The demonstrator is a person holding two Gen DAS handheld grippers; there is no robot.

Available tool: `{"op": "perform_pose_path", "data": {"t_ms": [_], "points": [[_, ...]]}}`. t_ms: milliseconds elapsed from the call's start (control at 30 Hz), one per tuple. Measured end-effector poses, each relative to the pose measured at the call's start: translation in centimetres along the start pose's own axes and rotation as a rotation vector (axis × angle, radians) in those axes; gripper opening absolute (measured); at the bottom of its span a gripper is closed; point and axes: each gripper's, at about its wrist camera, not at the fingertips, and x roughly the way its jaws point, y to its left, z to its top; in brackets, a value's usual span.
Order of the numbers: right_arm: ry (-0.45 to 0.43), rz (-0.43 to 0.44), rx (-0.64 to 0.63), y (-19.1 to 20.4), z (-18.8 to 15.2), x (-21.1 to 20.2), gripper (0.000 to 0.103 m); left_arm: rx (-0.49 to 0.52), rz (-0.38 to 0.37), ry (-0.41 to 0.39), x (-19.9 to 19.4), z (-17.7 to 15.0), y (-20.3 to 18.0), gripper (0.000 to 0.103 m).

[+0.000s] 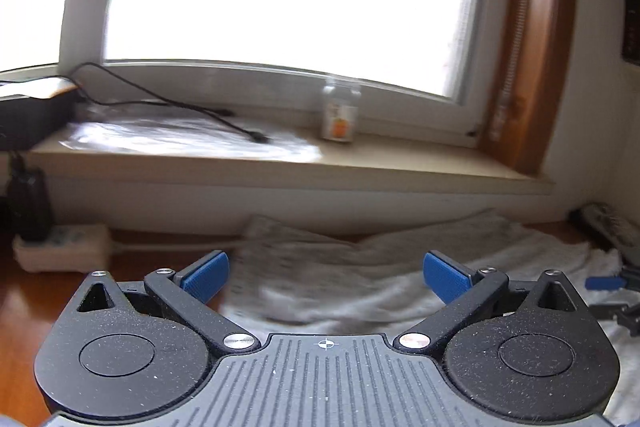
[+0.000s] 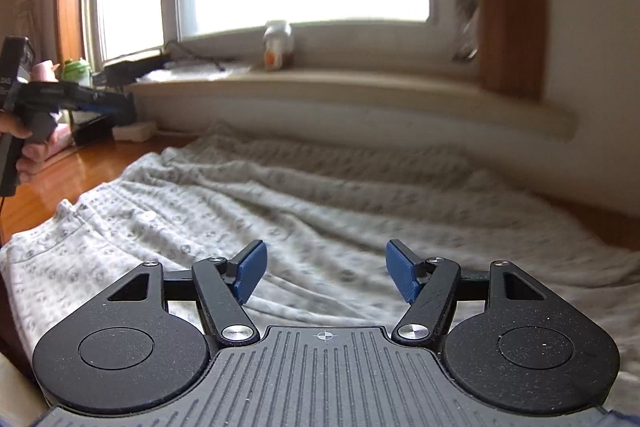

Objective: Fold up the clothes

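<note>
A soft, light, floppy patterned garment (image 2: 248, 211) lies rumpled on the wooden floor (image 2: 72, 175). Both left gripper (image 1: 326, 277) and right gripper (image 2: 326, 275) hover above, fingers spread, empty. Best grip: the buttoned edge at nine o'clock.

1. The garment (image 2: 304, 195) is blurred towards the far edge of the floor (image 2: 80, 163), and its near part is hidden behind the right gripper (image 2: 326, 277).
2. The jar (image 1: 340, 113) on the windowsill (image 1: 280, 163) is smeared; its label cannot be read.
3. The hand (image 2: 24, 147) is cut off by the left picture edge.
4. The pane is overexposed.
</note>
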Motion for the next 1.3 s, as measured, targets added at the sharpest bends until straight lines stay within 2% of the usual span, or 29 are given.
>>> {"op": "perform_pose_path", "data": {"t_ms": [233, 400, 733, 933, 1100, 1200, 1233, 1267, 1300], "points": [[0.048, 0.027, -0.054, 2.9, 2.0, 3.7, 0.066, -0.021, 0.026, 0.057, 4.5, -0.3, 4.2, 0.103], [0.083, 0.037, -0.096, 5.3, 3.9, 6.8, 0.068, -0.031, -0.012, 0.082, 6.6, -0.5, 5.6, 0.103], [0.156, 0.089, -0.157, 12.2, 7.3, 15.8, 0.068, -0.051, -0.094, 0.128, 10.2, -1.0, 8.3, 0.103], [0.185, 0.143, -0.2, 15.5, 8.4, 19.9, 0.066, -0.008, -0.09, 0.103, 9.6, -0.9, 8.1, 0.103], [0.196, 0.147, -0.233, 16.8, 8.4, 21.2, 0.057, 0.044, -0.133, 0.107, 9.5, -1.2, 7.0, 0.103], [0.206, 0.16, -0.225, 16.5, 8.2, 21.4, 0.037, 0.068, -0.169, 0.113, 9.3, -1.3, 6.3, 0.103], [0.204, 0.17, -0.213, 16.3, 8.2, 21.3, 0.015, 0.078, -0.182, 0.114, 9.3, -1.4, 6.0, 0.103], [0.191, 0.175, -0.199, 16.0, 8.3, 20.9, 0.009, 0.087, -0.195, 0.115, 9.2, -1.4, 5.8, 0.103], [0.178, 0.18, -0.185, 15.7, 8.4, 20.5, 0.007, 0.096, -0.208, 0.116, 9.1, -1.4, 5.5, 0.103]]}}
